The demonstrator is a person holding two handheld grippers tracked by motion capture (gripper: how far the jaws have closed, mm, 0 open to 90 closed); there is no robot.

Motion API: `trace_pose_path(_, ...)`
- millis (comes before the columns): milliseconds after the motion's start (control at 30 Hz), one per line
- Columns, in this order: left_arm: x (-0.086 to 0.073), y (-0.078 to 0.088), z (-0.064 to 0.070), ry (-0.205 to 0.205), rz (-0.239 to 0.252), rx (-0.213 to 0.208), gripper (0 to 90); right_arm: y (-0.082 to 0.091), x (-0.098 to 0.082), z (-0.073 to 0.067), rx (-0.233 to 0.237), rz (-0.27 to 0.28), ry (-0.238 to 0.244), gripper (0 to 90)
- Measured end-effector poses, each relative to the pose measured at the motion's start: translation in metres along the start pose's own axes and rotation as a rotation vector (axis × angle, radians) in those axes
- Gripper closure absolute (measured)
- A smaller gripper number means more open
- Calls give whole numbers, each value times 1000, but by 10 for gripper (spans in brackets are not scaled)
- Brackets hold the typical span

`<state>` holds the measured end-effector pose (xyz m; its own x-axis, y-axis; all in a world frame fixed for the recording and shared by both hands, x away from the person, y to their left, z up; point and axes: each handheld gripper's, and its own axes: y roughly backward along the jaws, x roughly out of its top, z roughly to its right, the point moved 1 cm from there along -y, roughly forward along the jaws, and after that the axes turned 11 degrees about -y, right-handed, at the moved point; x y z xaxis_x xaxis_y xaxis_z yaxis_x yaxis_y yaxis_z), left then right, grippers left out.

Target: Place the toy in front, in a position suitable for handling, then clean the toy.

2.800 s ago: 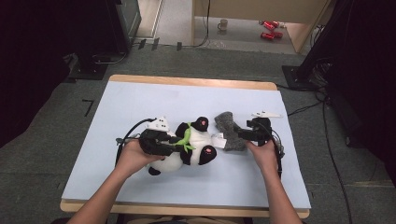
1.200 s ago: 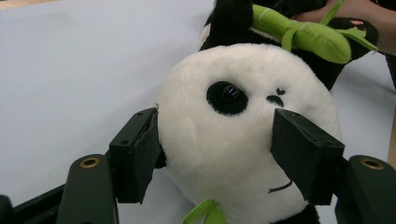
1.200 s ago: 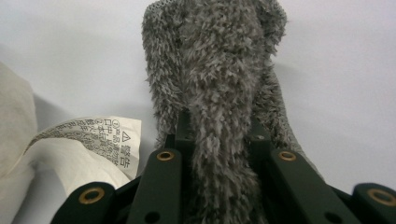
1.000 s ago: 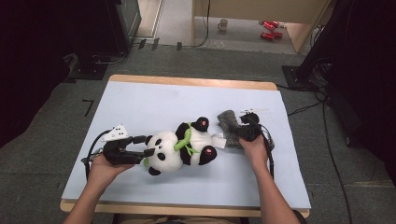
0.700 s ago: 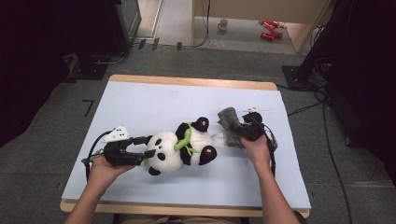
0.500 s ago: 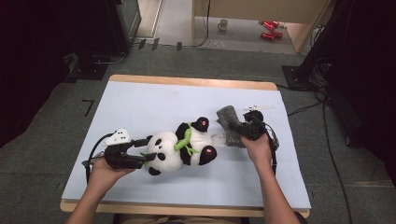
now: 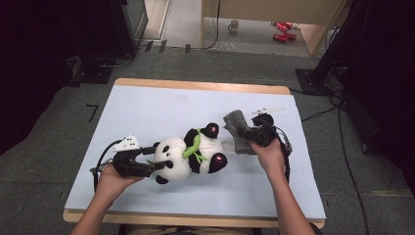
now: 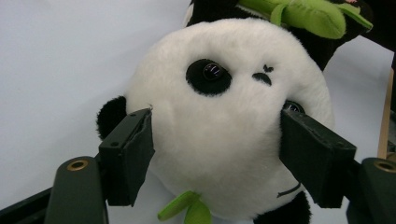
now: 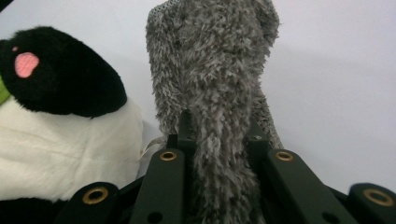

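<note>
A black-and-white plush panda (image 7: pixel 188 156) with a green bamboo sprig lies on its back on the pale blue table top (image 7: pixel 147 107). My left gripper (image 7: pixel 155 165) reaches in from the left, and the panda's head (image 8: pixel 224 140) sits between its jaws (image 8: pixel 215 154). The jaws have just been opening, and the pads stand at the fur without squeezing it. My right gripper (image 7: pixel 244 132) is shut on a grey fluffy sock-like piece (image 7: pixel 236 125) beside the panda's feet. In the right gripper view the grey piece (image 9: pixel 210 60) rises between the closed jaws (image 9: pixel 217 130), with the panda's foot (image 9: pixel 60 79) to its left.
The table's wooden edge (image 7: pixel 195 85) runs along the far side. On the floor beyond are a mug (image 7: pixel 234 24) and red objects (image 7: pixel 281 29). Cables (image 7: pixel 342 147) trail off to the right of the table. Dark equipment (image 7: pixel 127 24) stands at the far left.
Since the oldest frame the panda and my left hand have shifted left. Over the last second the left jaws widened around the head, and the right gripper lifted the grey piece a little.
</note>
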<state>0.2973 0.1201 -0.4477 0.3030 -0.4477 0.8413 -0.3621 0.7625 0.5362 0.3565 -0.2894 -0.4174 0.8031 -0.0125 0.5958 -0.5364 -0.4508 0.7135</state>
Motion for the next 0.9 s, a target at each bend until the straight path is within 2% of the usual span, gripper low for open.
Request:
trace_pose_path(167, -4, -4, -2, 21, -5, -24, 221, 9, 7, -13, 17, -4, 39, 762)
trace_pose_path(267, -2, -3, 1, 3, -12, -12, 221, 17, 12, -24, 26, 3, 68, 760)
trace_pose_path(333, 2, 1, 5, -1, 17, -7, 241, 23, 16, -31, 32, 13, 88, 760)
trace_pose_path(367, 4, 2, 6, -3, 43, -20, 243, 26, 18, -35, 38, 14, 90, 759)
trace_pose_path(400, 5, 2, 8, -2, 47, -29, 243, 28, 20, -39, 41, 15, 94, 759)
trace_pose_path(433, 5, 2, 10, -5, 33, -23, 243, 30, 22, -42, 51, 13, 99, 758)
trace_pose_path(500, 2, -1, 16, -44, -5, 10, 239, 33, 26, -50, 66, 15, 109, 757)
trace_pose_path(533, 2, -2, 17, -50, -11, 17, 232, 34, 28, -55, 72, 13, 120, 757)
trace_pose_path(733, -4, -9, 16, -48, 2, 24, 226, 30, 36, -86, 129, 28, 204, 756)
trace_pose_path(800, -8, -10, 14, -17, 31, 24, 227, 26, 38, -97, 160, 17, 214, 756)
trace_pose_path(900, -10, -11, 13, 2, 41, 18, 227, 17, 41, -115, 186, -22, 261, 757)
